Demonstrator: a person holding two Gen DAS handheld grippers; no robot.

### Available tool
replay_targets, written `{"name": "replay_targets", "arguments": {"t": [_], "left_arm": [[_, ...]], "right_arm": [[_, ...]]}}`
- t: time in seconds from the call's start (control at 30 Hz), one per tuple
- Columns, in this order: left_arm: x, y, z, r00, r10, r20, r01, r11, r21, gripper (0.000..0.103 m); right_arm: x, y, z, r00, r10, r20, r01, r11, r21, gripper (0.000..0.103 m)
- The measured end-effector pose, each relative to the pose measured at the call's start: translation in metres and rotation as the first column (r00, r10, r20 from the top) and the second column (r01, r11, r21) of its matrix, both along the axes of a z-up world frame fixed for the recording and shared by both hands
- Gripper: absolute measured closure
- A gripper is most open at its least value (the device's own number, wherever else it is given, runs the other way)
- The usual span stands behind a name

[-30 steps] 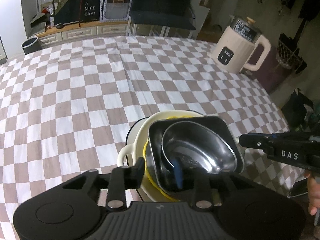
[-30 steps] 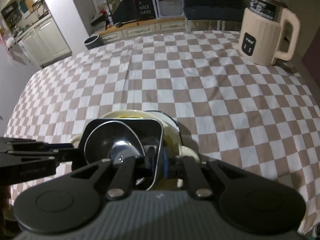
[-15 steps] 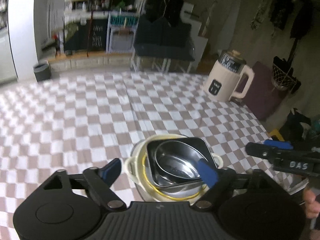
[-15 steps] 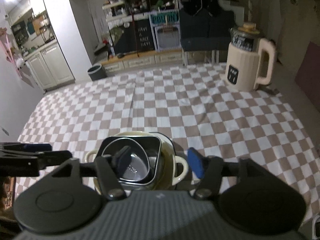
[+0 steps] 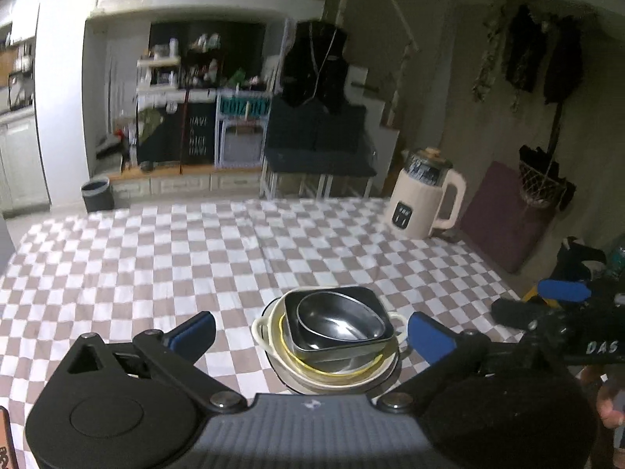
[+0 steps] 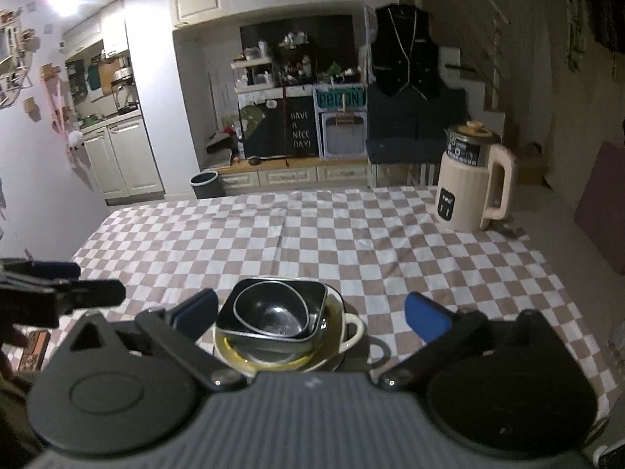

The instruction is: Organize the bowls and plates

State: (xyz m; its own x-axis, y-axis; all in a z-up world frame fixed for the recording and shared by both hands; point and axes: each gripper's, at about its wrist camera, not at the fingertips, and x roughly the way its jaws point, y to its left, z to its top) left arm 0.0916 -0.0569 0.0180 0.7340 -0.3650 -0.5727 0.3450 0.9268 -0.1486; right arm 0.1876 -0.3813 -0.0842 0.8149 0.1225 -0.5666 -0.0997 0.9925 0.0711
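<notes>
Steel bowl (image 5: 339,321) is sitting in a dark square dish (image 5: 375,301) inside a cream handled pot (image 5: 261,328) on the checked tablecloth (image 5: 156,258). Both the left gripper (image 5: 310,330) and right gripper (image 6: 310,314) have just been opening and are standing wide, holding nothing. Uneven nesting could tip. A kettle (image 6: 470,191) is standing far right in a dim kitchen.

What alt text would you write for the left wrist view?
A nested stack of dishes, metal bowl on top, sits on a checkered tablecloth beyond the left gripper, jaws wide open and empty. A cream kettle stands far right.
</notes>
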Motion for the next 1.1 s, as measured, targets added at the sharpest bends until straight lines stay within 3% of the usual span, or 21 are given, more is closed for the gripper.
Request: {"name": "replay_targets", "arguments": {"t": [0.27, 0.43, 0.67, 0.8, 1.1], "left_arm": [[-0.043, 0.001, -0.004, 0.997, -0.004, 0.082, 0.005, 1.000, -0.009, 0.000], [-0.060, -0.002, -0.017, 0.995, 0.016, 0.102, -0.023, 0.998, 0.062, 0.000], [-0.067, 0.004, -0.043, 0.993, 0.075, 0.089, -0.085, 0.991, 0.105, 0.000], [-0.066, 0.010, -0.053, 0.993, 0.102, 0.062, -0.108, 0.990, 0.093, 0.000], [-0.070, 0.006, -0.063, 0.991, 0.109, 0.082, -0.119, 0.986, 0.119, 0.000]], "right_arm": [[-0.044, 0.010, -0.011, 0.998, 0.013, 0.055, -0.012, 1.000, -0.029, 0.000], [-0.052, 0.012, -0.021, 0.997, 0.004, 0.080, 0.000, 0.999, -0.043, 0.000], [-0.047, 0.004, -0.034, 0.997, -0.032, 0.076, 0.036, 0.998, -0.048, 0.001], [-0.052, 0.003, -0.041, 0.995, -0.046, 0.083, 0.052, 0.996, -0.067, 0.000], [-0.059, 0.001, -0.051, 0.994, -0.066, 0.092, 0.074, 0.993, -0.090, 0.001]]}}
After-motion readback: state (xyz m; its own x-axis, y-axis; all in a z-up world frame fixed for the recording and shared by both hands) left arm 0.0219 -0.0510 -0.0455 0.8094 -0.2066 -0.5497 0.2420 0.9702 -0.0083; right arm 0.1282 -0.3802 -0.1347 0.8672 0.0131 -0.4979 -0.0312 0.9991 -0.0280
